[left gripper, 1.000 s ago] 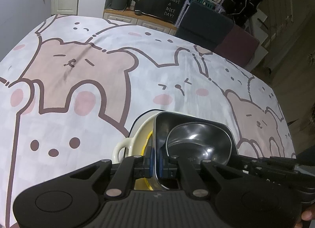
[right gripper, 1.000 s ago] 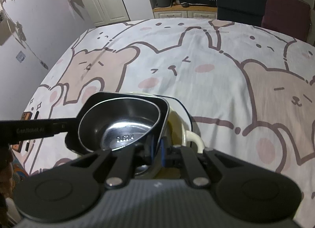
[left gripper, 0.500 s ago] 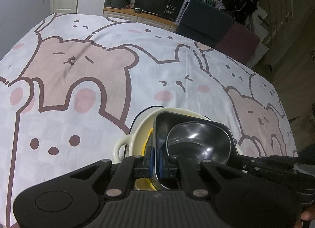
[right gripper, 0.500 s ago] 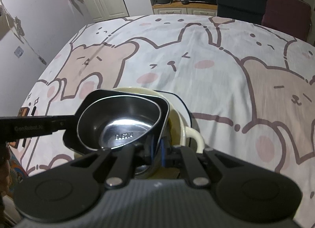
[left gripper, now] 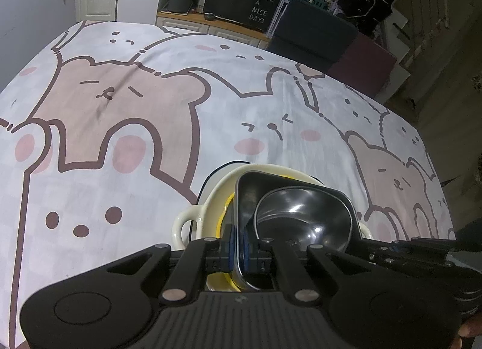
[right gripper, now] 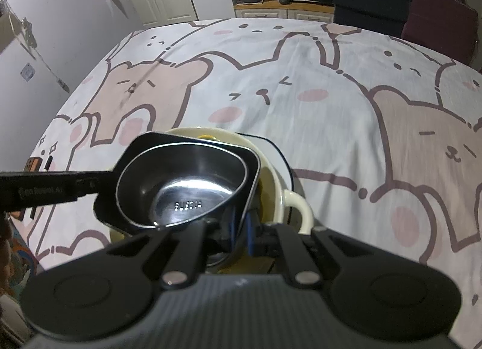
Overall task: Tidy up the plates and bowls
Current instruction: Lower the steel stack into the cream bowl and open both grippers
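The left claw (left gripper: 237, 243) is pressed together on the left wall of the black square dish (left gripper: 245, 195), its blue pads (left gripper: 230, 243) pinching the thin rim from both sides. The right claw (right gripper: 240, 230) is likewise closed on the dish's right wall (right gripper: 251, 180), blue pads (right gripper: 249, 233) on either side of the rim, so both claws carry the same dish from opposite sides. In the right wrist view the left claw's black finger (right gripper: 45, 188) reaches in from the left edge to the dish.

Compared with a second ago, both grips are unchanged, and more of the cream bowl's far rim shows beyond the dish in both views.

A steel bowl (left gripper: 304, 216) sits nested inside the black dish; it is shiny, with a bright glint and stamped dots on its bottom (right gripper: 188, 205). The dish is in the mouth of a cream bowl with loop handles (left gripper: 183, 224), tilted, with a yellow bowl (left gripper: 224, 281) nested in the cream one. Under the cream bowl a white plate with a dark rim (right gripper: 271, 145) shows on the right. The stack rests on the worktop (left gripper: 120, 183), which is covered by a cloth printed with bears and rabbits.
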`<state>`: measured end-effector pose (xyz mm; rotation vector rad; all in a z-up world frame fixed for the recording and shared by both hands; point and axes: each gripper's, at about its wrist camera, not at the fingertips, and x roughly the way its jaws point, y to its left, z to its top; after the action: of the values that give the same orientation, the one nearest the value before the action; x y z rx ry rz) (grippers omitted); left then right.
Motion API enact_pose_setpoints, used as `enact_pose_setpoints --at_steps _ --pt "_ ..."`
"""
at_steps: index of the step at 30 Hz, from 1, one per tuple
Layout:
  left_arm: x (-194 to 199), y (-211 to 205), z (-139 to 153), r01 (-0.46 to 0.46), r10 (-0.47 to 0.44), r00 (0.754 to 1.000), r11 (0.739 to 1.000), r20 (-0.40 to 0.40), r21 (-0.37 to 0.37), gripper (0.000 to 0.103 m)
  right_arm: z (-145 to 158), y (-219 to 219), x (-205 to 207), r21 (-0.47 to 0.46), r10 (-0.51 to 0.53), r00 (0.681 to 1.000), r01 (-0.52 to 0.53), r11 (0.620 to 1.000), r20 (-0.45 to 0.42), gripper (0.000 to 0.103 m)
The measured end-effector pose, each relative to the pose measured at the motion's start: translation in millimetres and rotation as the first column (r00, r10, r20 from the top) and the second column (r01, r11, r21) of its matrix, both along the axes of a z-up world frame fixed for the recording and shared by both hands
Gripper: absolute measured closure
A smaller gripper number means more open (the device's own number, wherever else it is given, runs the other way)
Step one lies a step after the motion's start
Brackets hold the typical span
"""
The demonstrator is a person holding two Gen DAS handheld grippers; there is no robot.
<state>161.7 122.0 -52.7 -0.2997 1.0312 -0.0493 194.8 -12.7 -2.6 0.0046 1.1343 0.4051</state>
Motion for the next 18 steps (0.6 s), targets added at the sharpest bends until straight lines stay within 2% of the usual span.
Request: enact_pose_setpoints --at_steps 18 --pt "-1.5 -1.3 0.2 0.000 0.000 1.000 1.000 0.006 0.011 0.097 -2.2 0.6 -4.3 -0.021 0.022 1.000 -0.022 1.000 0.015 0.094"
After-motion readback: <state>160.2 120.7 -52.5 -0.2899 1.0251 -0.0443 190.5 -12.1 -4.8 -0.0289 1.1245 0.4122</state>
